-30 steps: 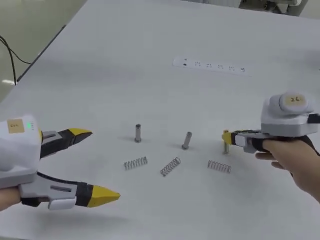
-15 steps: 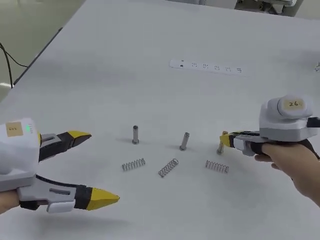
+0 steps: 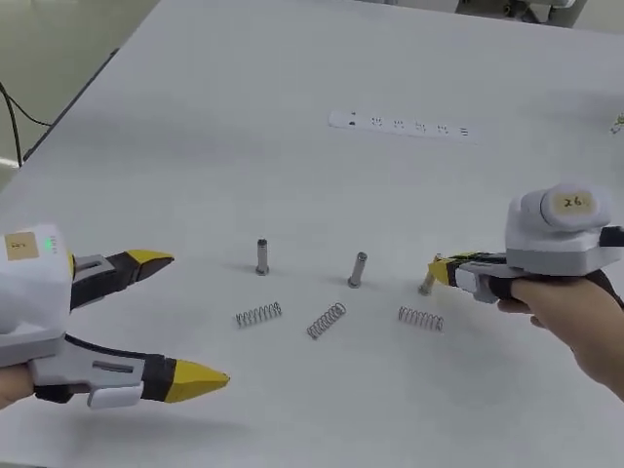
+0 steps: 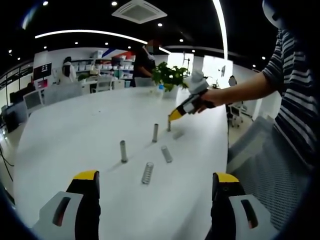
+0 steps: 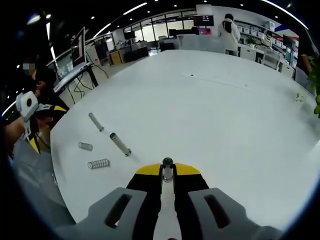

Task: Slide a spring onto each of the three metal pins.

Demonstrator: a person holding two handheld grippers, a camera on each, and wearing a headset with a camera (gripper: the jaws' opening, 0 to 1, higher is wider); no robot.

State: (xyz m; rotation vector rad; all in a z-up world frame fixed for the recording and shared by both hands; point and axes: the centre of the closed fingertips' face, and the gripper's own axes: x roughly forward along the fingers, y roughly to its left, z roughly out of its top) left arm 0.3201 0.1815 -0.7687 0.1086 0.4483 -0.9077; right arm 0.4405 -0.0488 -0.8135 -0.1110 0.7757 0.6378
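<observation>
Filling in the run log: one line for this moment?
right gripper shut on pin | left gripper open | three springs lying loose

White power strip [image 3: 402,126] flat on the pale table [image 3: 244,117] (far side)

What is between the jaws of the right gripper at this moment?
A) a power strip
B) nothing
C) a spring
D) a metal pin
D: in the right gripper view, the right gripper is closed on a metal pin, whose round head shows between the yellow tips.
</observation>
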